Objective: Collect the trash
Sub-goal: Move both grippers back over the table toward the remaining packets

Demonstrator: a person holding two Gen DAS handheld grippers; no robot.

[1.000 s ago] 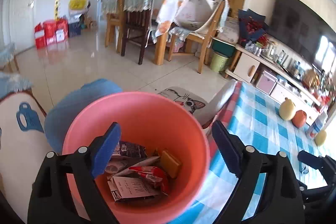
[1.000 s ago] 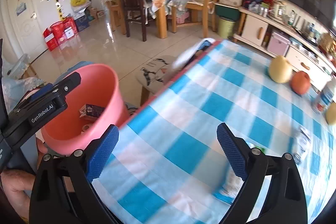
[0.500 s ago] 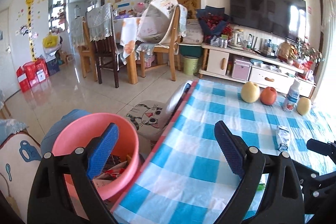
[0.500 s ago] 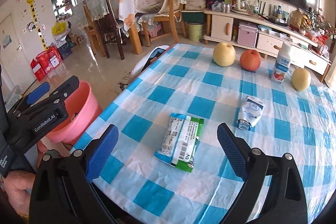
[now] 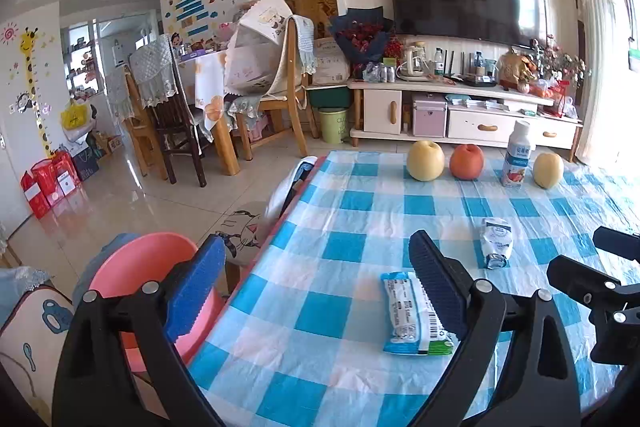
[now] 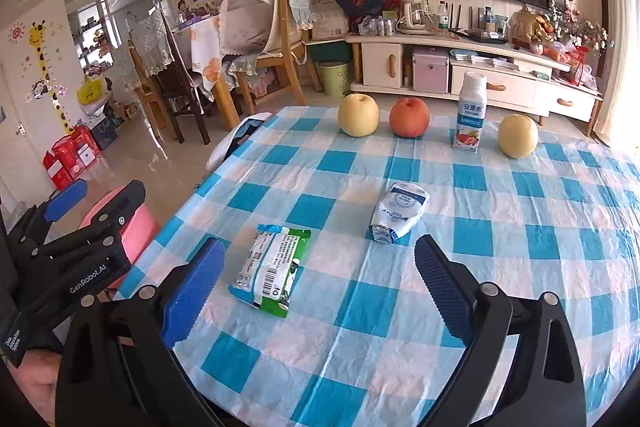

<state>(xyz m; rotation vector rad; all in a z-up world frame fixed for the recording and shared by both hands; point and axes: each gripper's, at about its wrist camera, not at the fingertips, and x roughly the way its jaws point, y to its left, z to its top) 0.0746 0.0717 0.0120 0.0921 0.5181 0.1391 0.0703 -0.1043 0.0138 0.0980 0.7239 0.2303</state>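
Note:
A flat blue-and-green wrapper [image 6: 272, 265] lies on the blue checked tablecloth [image 6: 500, 239], just ahead of my right gripper [image 6: 320, 283], which is open and empty. A crumpled white-and-blue packet [image 6: 398, 213] lies a little farther in. In the left wrist view the same wrapper [image 5: 412, 311] sits by the right finger of my left gripper [image 5: 320, 287], also open and empty. The pink bucket [image 5: 136, 275] stands off the table's left edge, partly hidden behind the left gripper's finger. The packet [image 5: 496, 241] lies beyond the wrapper.
Two yellow pears [image 6: 358, 115], a red apple [image 6: 409, 117] and a white drink bottle [image 6: 469, 117] stand in a row at the table's far side. A stool with a cat cushion [image 5: 244, 231] sits beside the table's left edge. Chairs and a TV cabinet lie beyond.
Both grippers have swung from the pink bucket to the right, over the table. The wrapper and packet have come into view. Both stay open and empty.

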